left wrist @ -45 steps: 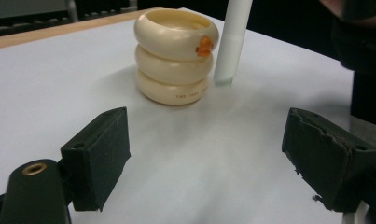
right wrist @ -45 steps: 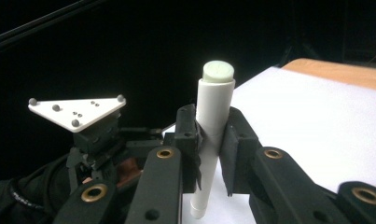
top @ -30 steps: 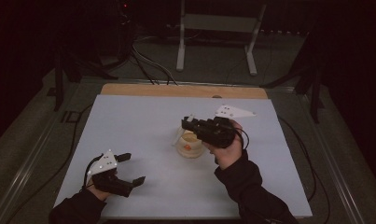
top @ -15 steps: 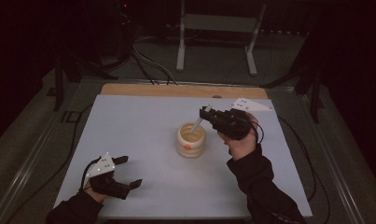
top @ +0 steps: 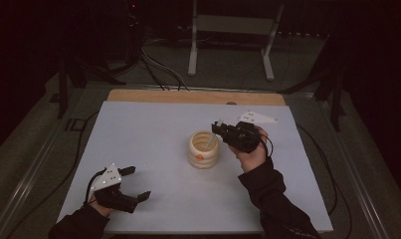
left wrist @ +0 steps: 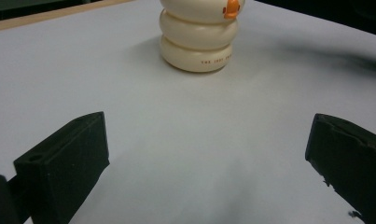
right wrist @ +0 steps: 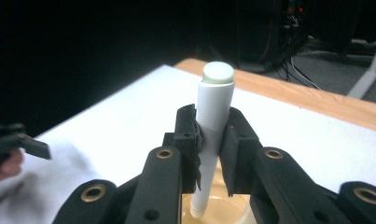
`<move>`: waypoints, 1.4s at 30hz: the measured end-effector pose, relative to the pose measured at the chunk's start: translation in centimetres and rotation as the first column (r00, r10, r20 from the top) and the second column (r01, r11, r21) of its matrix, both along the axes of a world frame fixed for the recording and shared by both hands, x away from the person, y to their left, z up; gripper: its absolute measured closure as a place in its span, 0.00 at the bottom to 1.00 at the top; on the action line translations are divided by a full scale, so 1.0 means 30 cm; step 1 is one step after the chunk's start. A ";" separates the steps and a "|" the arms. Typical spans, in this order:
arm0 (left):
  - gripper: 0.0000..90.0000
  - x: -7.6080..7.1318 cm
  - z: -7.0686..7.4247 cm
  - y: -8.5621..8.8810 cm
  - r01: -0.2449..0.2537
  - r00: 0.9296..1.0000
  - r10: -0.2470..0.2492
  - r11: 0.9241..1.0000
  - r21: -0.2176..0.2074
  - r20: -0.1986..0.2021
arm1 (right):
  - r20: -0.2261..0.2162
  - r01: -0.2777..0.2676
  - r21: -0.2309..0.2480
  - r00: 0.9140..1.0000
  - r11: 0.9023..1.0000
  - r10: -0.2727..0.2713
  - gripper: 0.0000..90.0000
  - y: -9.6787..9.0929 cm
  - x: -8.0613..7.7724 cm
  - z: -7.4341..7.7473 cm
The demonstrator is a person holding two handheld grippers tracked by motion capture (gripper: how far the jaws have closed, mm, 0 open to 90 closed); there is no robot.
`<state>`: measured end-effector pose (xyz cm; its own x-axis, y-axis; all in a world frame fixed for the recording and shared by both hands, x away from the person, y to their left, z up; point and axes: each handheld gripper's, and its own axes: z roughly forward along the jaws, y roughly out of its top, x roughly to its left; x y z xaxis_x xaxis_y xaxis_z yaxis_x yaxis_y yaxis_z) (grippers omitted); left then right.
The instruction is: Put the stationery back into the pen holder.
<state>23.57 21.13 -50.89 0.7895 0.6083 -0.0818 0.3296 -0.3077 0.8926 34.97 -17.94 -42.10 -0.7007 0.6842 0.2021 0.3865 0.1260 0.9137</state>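
One pen (right wrist: 214,116) sits pinched in the right gripper (top: 223,132), tip inside the cream holder (top: 203,149); releasing it remains, likely. Left gripper (top: 133,183) rests wide open, empty.

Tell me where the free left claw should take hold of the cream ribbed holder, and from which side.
Grip the cream ribbed holder in a groove between its stacked rings, coming in level from the left claw's side. The bulges above and below would keep it from slipping, and the right claw with the white pen occupies the top.

Right tongs (top: 219,128) clamped (mid-table, raised); left tongs (top: 136,183) spread wide, low near the table's edge.
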 end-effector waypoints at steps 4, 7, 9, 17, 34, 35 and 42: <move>0.00 -0.001 0.001 0.001 0.004 1.000 -0.004 1.000 -0.001 0.003 | -0.031 0.010 -0.028 0.999 1.000 -0.010 0.87 0.020 0.016 -0.037; 0.00 -0.002 -0.001 0.003 0.002 1.000 -0.002 1.000 -0.003 0.001 | -0.059 0.023 -0.044 0.998 0.999 -0.025 0.87 0.032 0.026 -0.061; 0.00 -0.001 -0.001 0.005 0.005 1.000 -0.005 1.000 -0.007 0.001 | -0.072 0.026 -0.050 0.997 0.998 -0.030 0.86 0.037 0.033 -0.074; 0.00 -0.005 0.002 0.002 0.011 1.000 -0.011 1.000 -0.005 0.009 | 0.007 0.064 -0.085 0.998 0.994 -0.064 0.31 0.066 0.022 -0.066; 0.00 -0.008 0.006 0.003 0.024 1.000 -0.024 1.000 -0.012 0.015 | 0.074 -0.011 -0.056 0.997 0.998 0.015 0.00 -0.031 -0.039 0.039; 0.00 -0.008 0.006 0.003 0.025 1.000 -0.025 1.000 -0.012 0.016 | 0.075 -0.009 -0.051 0.997 0.999 0.013 0.00 -0.042 -0.044 0.040; 0.00 -0.010 0.007 0.003 0.028 0.999 -0.028 0.999 -0.019 0.017 | 0.066 0.023 -0.047 0.998 0.999 -0.020 0.00 -0.118 -0.075 0.020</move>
<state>23.28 21.23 -50.67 0.8075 0.5844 -0.0799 0.3058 -0.2990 0.9039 32.71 -21.49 -41.51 -0.6961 0.7073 0.1232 0.3290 0.1617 0.9304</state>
